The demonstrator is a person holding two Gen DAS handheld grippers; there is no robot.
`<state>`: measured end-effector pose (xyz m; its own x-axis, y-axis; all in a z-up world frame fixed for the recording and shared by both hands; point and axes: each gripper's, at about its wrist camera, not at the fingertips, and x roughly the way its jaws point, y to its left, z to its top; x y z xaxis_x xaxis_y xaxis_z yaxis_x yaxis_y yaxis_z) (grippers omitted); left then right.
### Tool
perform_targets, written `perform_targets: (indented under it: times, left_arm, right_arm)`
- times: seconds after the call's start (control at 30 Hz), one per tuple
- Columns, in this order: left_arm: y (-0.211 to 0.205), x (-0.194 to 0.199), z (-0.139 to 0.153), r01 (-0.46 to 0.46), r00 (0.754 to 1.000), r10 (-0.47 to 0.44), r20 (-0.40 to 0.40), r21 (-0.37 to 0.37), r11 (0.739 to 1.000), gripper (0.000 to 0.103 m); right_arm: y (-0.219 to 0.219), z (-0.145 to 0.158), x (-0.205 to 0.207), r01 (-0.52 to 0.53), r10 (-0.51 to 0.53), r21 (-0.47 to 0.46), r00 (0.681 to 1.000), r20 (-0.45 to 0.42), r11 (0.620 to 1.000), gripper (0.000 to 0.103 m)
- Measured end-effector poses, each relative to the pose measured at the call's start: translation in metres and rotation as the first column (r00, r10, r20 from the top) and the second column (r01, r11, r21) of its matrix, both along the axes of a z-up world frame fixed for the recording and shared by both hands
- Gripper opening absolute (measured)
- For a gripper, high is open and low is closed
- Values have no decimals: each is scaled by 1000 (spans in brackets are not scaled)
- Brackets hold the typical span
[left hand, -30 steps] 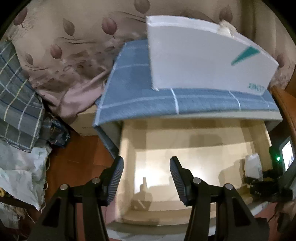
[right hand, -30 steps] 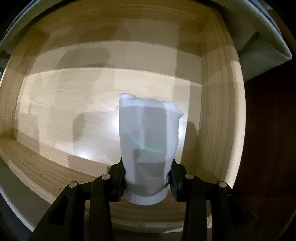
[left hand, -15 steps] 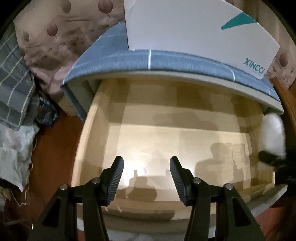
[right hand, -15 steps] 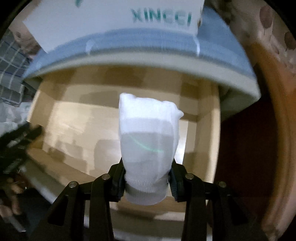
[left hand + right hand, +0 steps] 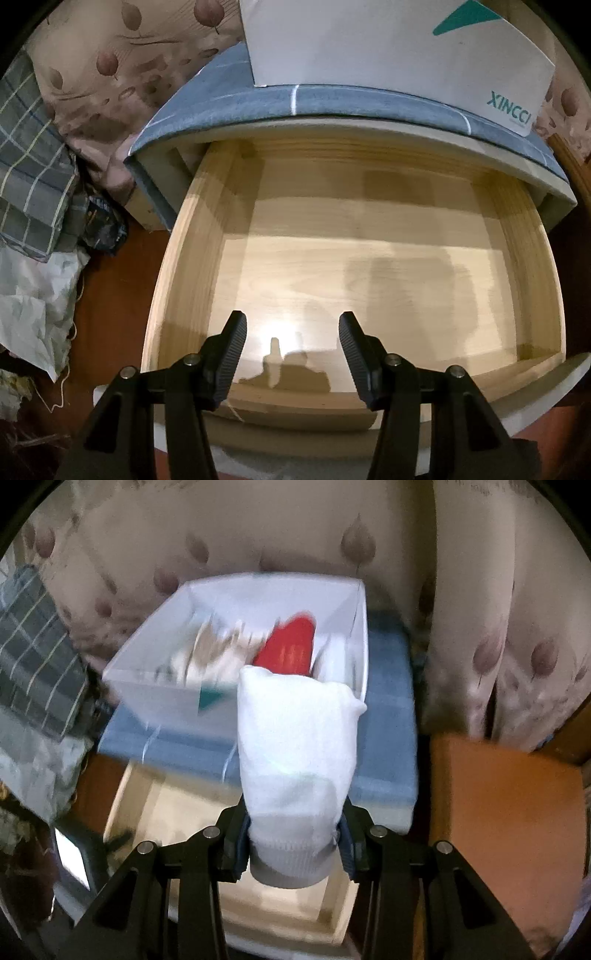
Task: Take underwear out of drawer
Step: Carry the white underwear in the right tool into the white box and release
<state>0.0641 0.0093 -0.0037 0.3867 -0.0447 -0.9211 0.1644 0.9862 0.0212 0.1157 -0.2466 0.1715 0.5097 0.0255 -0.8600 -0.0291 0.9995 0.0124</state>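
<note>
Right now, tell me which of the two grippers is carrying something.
The right gripper: its jaws are shut on the rolled white garment. The left gripper stands open above the bare wooden drawer, with nothing between its jaws.

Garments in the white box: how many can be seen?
3: a red one in the middle, a patterned one left, a white one right. Blurred; more may be hidden.

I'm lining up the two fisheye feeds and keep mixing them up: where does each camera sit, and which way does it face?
Left wrist: on the left gripper, looking steeply down into the bare wooden drawer; its open black fingers show.
Right wrist: on the right gripper, facing the white box and curtain; its fingers clamp a rolled white garment.
Shared: drawer, white box, the blue-topped cabinet, curtain.
</note>
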Motion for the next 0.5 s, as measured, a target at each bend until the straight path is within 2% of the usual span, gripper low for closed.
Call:
perform_targets:
  times: [0.1,0.23,0.5]
  left_arm:
    - [1,0,1,-4,1000,4,12,5,1000,53]
    - [2,0,-2,-9,1000,9,-2,6,1000,53]
    - [1,1,-4,-15,1000,15,-7,24,1000,53]
  right_arm:
    - [0,20,24,18,-18,-3,999,29,1000,36]
    - [5,30,64,21,-20,-19,998,52,1000,36]
    - [19,2,130,34,-35,-60,999,-31,998,37]
